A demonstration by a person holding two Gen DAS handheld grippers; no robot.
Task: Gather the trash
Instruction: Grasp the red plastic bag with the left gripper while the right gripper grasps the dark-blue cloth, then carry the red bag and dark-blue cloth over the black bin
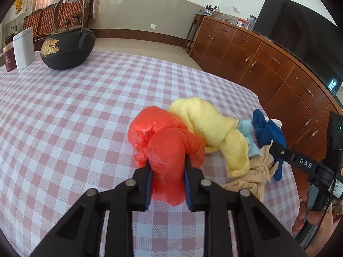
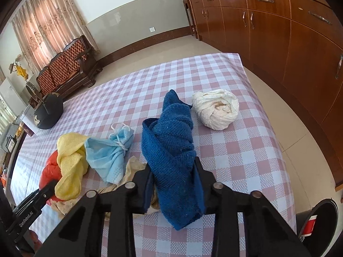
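My left gripper [image 1: 167,167] is shut on a crumpled red plastic bag [image 1: 165,139] that rests on the checked tablecloth [image 1: 75,111]. My right gripper [image 2: 173,171] is shut on a twisted blue towel [image 2: 171,145]. Beside the bag lie a yellow knitted cloth [image 1: 214,128], a light blue face mask [image 2: 109,152] and a beige stocking [image 1: 255,175]. A white crumpled plastic bag [image 2: 216,109] sits further out to the right in the right wrist view. The red bag also shows at the left of the right wrist view [image 2: 48,171], with the left gripper's finger against it.
A black iron teapot [image 1: 68,45] stands at the far left of the table beside a white box [image 1: 23,47] and a maroon tin [image 1: 8,60]. A wooden cabinet [image 1: 257,64] with a television [image 1: 300,32] runs along the right. A black bin [image 2: 319,220] stands below the table's right edge.
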